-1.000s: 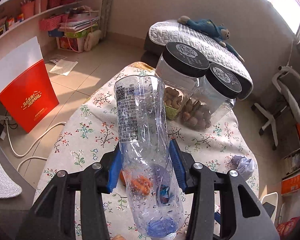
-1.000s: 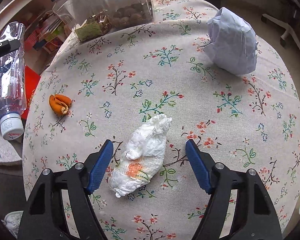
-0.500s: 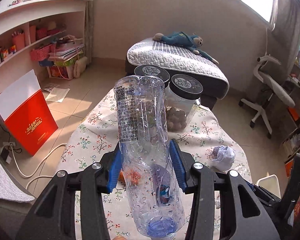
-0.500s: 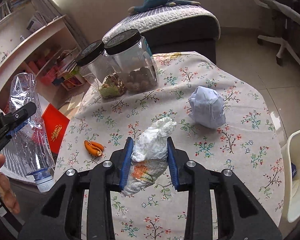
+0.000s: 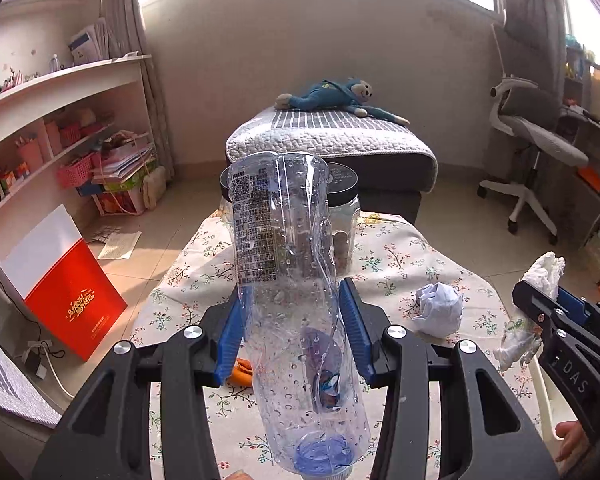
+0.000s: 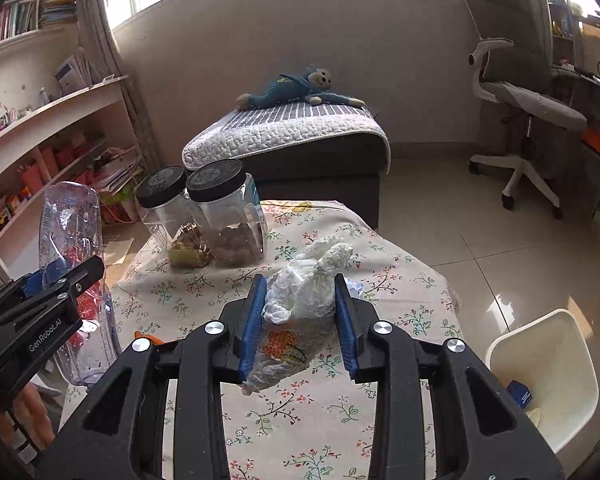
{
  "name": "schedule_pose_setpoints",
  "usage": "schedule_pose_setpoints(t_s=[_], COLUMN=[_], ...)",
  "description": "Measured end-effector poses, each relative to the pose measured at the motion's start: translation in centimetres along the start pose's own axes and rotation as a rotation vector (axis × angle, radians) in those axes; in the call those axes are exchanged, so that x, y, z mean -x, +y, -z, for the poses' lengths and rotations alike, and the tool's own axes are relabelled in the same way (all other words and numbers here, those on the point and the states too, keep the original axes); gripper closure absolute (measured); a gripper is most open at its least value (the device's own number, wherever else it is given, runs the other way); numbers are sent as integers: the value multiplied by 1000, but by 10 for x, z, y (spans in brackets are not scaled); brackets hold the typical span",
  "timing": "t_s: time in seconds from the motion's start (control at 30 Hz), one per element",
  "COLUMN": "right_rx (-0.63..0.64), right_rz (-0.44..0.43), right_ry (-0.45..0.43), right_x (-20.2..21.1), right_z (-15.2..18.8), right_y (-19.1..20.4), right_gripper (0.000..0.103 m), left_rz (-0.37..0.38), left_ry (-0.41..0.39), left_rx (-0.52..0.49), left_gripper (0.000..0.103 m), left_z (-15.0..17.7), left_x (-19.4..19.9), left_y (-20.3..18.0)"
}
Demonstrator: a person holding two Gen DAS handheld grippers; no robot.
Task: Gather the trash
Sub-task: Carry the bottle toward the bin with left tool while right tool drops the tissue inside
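Observation:
My left gripper is shut on a clear crushed plastic bottle, cap end toward the camera, held above the table; the bottle also shows in the right wrist view. My right gripper is shut on a crumpled white tissue with an orange stain, held above the floral tablecloth; the tissue also shows in the left wrist view. A crumpled paper ball lies on the table. An orange peel lies under the bottle.
Two black-lidded clear jars with snacks stand at the table's far end. A white bin sits on the floor at the right of the table. A red bag stands on the floor at the left. A couch and office chair lie beyond.
My right gripper closed on the tissue and lifted it off the table. Both grippers rose and tilted up, so the views now show the room beyond the table.

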State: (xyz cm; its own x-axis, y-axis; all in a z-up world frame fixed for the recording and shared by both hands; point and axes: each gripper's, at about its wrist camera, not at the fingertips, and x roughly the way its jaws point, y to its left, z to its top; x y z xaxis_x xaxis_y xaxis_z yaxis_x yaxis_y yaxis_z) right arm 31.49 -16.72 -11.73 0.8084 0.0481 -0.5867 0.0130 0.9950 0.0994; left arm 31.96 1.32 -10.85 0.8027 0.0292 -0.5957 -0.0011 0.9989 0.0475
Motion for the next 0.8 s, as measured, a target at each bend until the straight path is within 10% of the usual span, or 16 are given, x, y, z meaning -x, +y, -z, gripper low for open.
schedule_pose_setpoints(t_s=[0.8], right_rx=[-34], right_rz=[270], right_ry=[-61], right_x=[42], right_z=[5], right_y=[-131], right_gripper=[71], left_rz=[164], left_ry=[-34], left_rx=[-129], left_gripper=[57], left_z=[5], left_x=[7], left_y=[-137])
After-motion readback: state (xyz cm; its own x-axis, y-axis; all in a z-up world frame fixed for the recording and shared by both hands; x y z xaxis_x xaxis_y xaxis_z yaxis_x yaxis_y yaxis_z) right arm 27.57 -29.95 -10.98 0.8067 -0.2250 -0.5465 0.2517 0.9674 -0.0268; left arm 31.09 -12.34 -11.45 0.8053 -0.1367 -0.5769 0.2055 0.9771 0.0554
